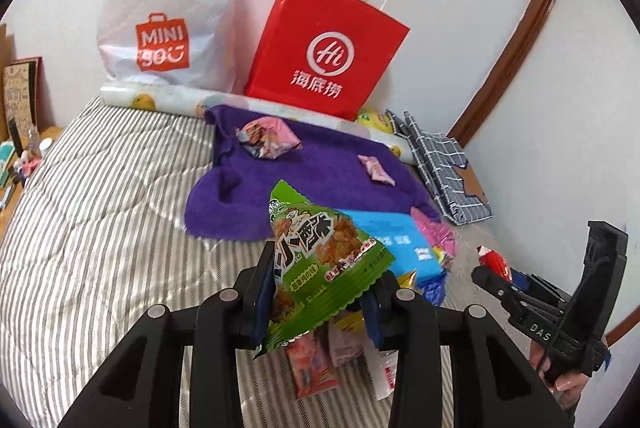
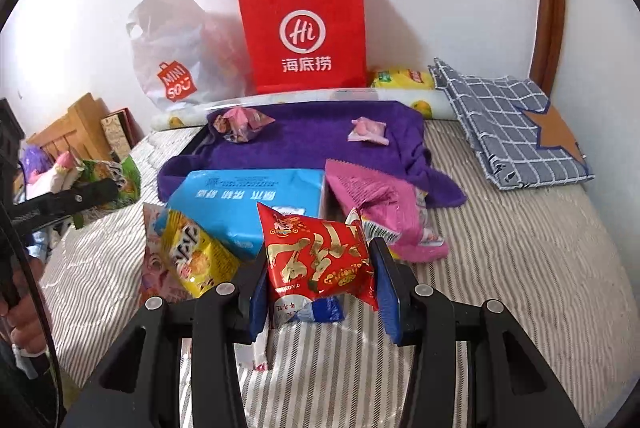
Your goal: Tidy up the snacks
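My left gripper [image 1: 318, 302] is shut on a green snack packet [image 1: 320, 256], held above the striped bed. In the right wrist view my right gripper [image 2: 324, 292] is shut on a red snack packet [image 2: 318, 260] with gold lettering. The right gripper [image 1: 490, 276] with its red packet [image 1: 494, 260] also shows at the right of the left wrist view. A purple towel [image 2: 312, 144] lies behind, with two pink wrapped snacks [image 2: 240, 122] [image 2: 368, 130] on it. A yellow snack packet [image 2: 196, 256], a pink packet [image 2: 376, 200] and a blue tissue pack [image 2: 248, 196] lie in front of the towel.
A red paper bag [image 2: 306, 32] and a white plastic bag [image 2: 176, 60] stand against the wall behind the towel. A rolled printed sheet [image 1: 168, 98] lies at their feet. A blue checked cloth [image 2: 508, 124] is at the right. More packets [image 1: 316, 368] lie under the left gripper. A wooden headboard [image 2: 68, 128] is at far left.
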### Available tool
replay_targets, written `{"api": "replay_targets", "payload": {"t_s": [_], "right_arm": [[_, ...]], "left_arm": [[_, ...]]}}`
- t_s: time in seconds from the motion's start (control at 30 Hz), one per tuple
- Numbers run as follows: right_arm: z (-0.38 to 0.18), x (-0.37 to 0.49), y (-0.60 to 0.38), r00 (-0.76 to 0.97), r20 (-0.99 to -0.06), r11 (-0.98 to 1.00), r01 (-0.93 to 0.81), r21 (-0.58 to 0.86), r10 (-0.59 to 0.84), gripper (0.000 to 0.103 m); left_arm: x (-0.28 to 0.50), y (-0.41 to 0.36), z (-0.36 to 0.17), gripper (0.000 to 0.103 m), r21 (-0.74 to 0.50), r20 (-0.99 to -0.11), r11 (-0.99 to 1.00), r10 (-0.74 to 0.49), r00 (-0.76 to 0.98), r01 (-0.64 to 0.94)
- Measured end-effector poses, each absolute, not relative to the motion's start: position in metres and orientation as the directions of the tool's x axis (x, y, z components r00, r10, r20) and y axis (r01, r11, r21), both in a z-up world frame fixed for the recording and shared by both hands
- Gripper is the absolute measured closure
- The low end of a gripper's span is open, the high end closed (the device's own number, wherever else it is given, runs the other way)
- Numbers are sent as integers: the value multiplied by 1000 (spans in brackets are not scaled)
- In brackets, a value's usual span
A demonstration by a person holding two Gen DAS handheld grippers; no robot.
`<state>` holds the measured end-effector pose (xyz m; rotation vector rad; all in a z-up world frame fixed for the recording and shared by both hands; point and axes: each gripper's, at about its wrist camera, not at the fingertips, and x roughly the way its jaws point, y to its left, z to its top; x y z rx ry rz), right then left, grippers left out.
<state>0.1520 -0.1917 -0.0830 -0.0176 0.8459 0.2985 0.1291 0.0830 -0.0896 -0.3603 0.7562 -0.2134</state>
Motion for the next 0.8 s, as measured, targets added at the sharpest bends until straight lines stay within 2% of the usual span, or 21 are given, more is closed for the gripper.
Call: {"api": "replay_targets", "payload": {"t_s": [0.8], "right_arm": [[-57,199,-182,673,-701,966,-243,90,235,58]], "left_arm": [[174,59,-68,68,-354,-608,928,-323,725,117]]}}
